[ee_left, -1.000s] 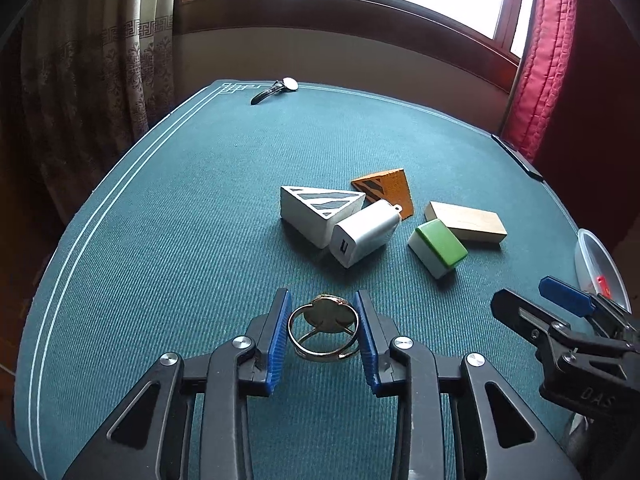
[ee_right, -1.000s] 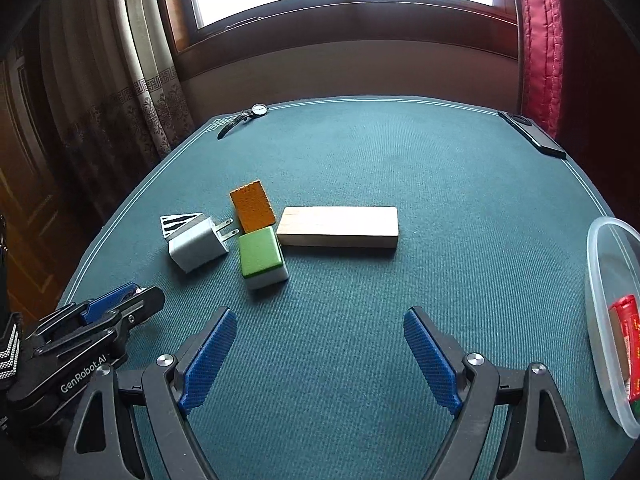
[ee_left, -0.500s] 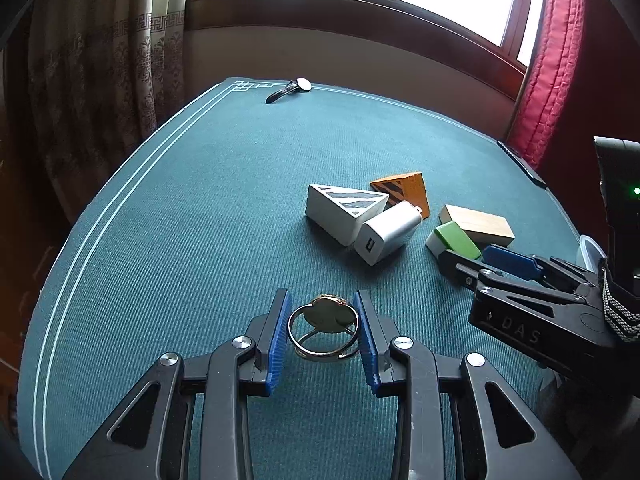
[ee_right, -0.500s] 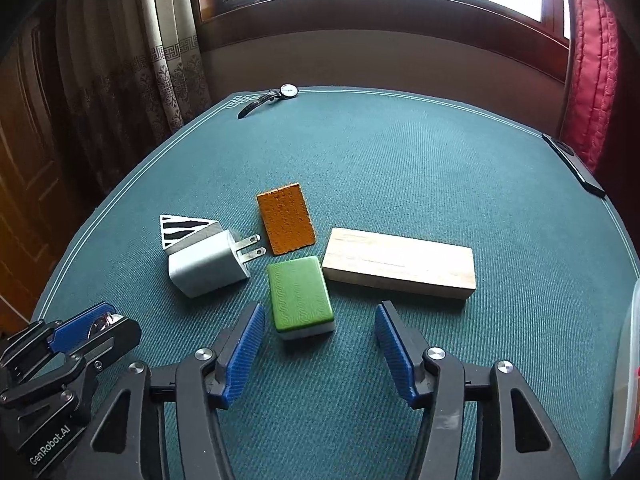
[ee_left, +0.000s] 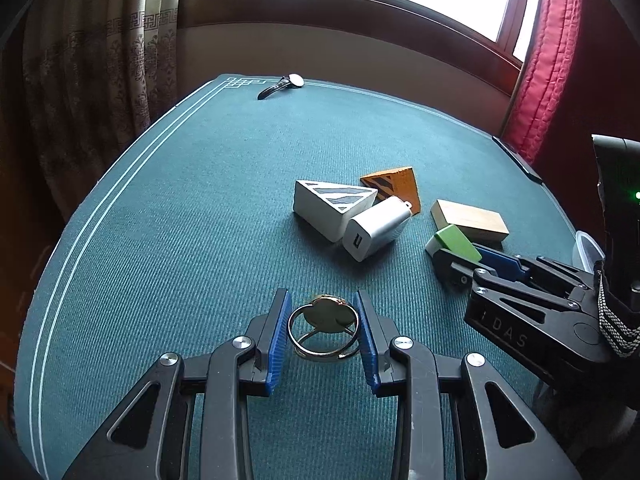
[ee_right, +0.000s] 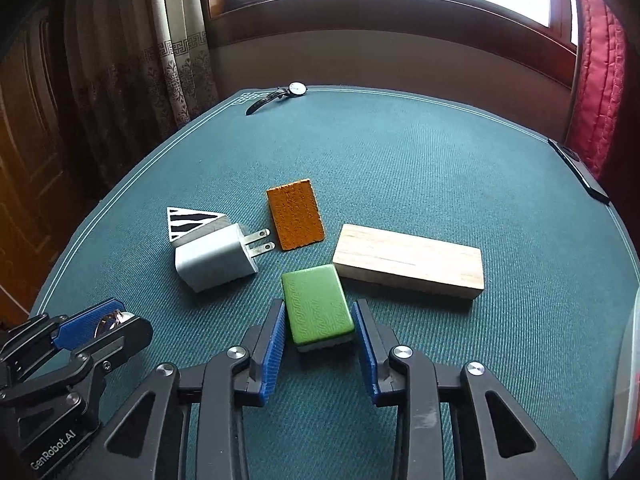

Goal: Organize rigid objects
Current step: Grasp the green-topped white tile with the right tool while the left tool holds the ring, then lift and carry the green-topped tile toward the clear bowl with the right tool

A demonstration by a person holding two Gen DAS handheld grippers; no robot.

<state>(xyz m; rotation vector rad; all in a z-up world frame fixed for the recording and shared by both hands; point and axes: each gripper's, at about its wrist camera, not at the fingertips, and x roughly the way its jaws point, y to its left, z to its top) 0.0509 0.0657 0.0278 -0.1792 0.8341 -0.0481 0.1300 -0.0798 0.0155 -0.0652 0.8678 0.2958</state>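
My left gripper (ee_left: 323,330) is clamped on a thin metal ring (ee_left: 323,334) with a flat round disc on top, its ribbed blue pads (ee_left: 279,340) pressing the band from both sides above the woven teal table (ee_left: 180,240). My right gripper (ee_right: 319,334) straddles the green block (ee_right: 318,308), a rounded rectangular piece with a wavy embossed top and a pale base, lying on the cloth near me; the pads sit just beside its long sides, and I cannot tell whether they touch it yet. Just beyond it lie a pale wooden block (ee_right: 408,262) with visible grain, a rough orange piece (ee_right: 295,213), a smooth white charger (ee_right: 214,260) with two metal prongs, and a white wedge (ee_right: 192,222) with black stripes on its triangular face. From the right wrist the orange piece reads as a flat grainy rectangle; from the left wrist it shows a triangular face, and the charger's USB port also faces that camera. A wristwatch (ee_right: 280,94) rests at the far table edge. The right wrist view also catches the curved rim of a clear plastic container (ee_right: 628,360) at the right edge.
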